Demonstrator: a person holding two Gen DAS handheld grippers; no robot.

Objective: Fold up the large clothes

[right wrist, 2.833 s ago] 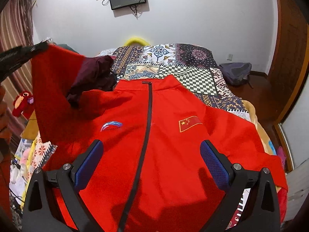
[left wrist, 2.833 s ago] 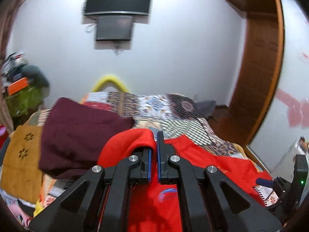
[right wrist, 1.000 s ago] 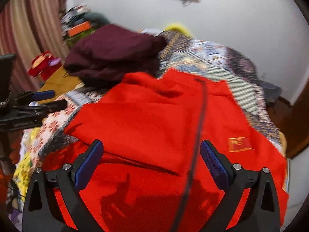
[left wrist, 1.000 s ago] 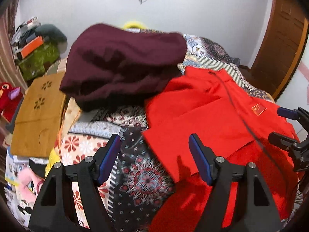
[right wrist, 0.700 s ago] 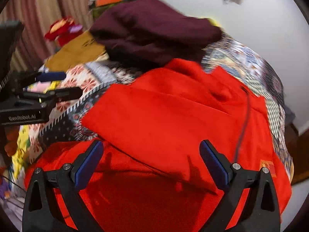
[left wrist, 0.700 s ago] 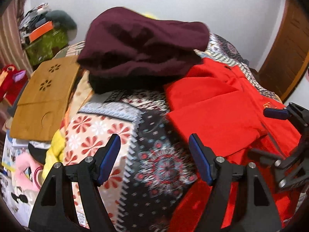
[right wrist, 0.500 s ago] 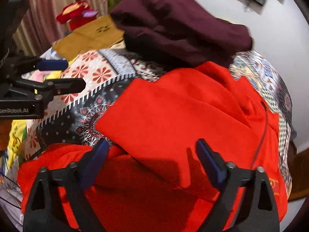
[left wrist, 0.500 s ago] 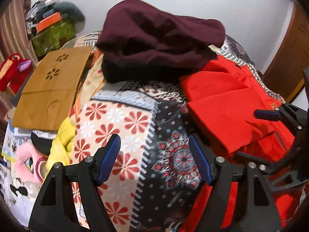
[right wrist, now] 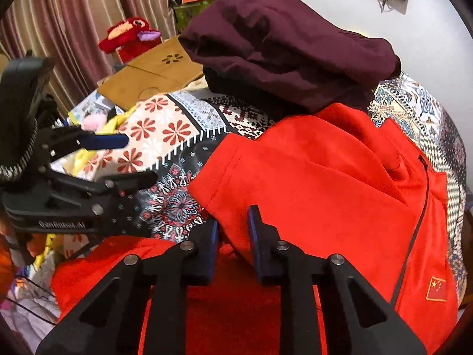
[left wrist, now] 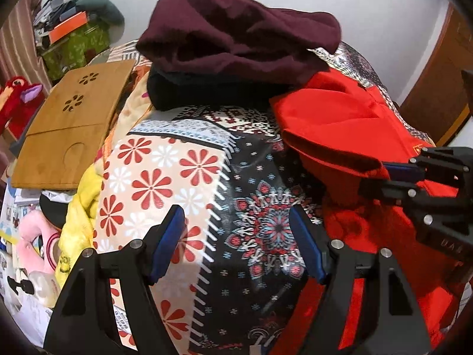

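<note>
A red zip jacket (right wrist: 325,183) lies on the patterned bedspread (right wrist: 165,130), one side folded over its front. My right gripper (right wrist: 233,236) is at the jacket's near left edge. Its jaws are closing and a fold of red cloth is pinched between the blue pads. My left gripper (left wrist: 236,236) hangs open over the bedspread (left wrist: 165,177), left of the jacket (left wrist: 340,118), with nothing between its fingers. Each gripper shows in the other's view: the right gripper (left wrist: 399,174) and the left gripper (right wrist: 127,159).
A pile of maroon clothing (left wrist: 236,35) (right wrist: 280,44) sits just beyond the jacket. A wooden board (left wrist: 68,133) and a red plush toy (right wrist: 130,35) lie to the left, with curtains (right wrist: 74,14) behind. A wooden door (left wrist: 437,88) is at the right.
My left gripper let go of the red cloth and moved left over the bedspread. My right gripper swung to the jacket's left edge, and its jaws went from wide open to nearly shut on a fold.
</note>
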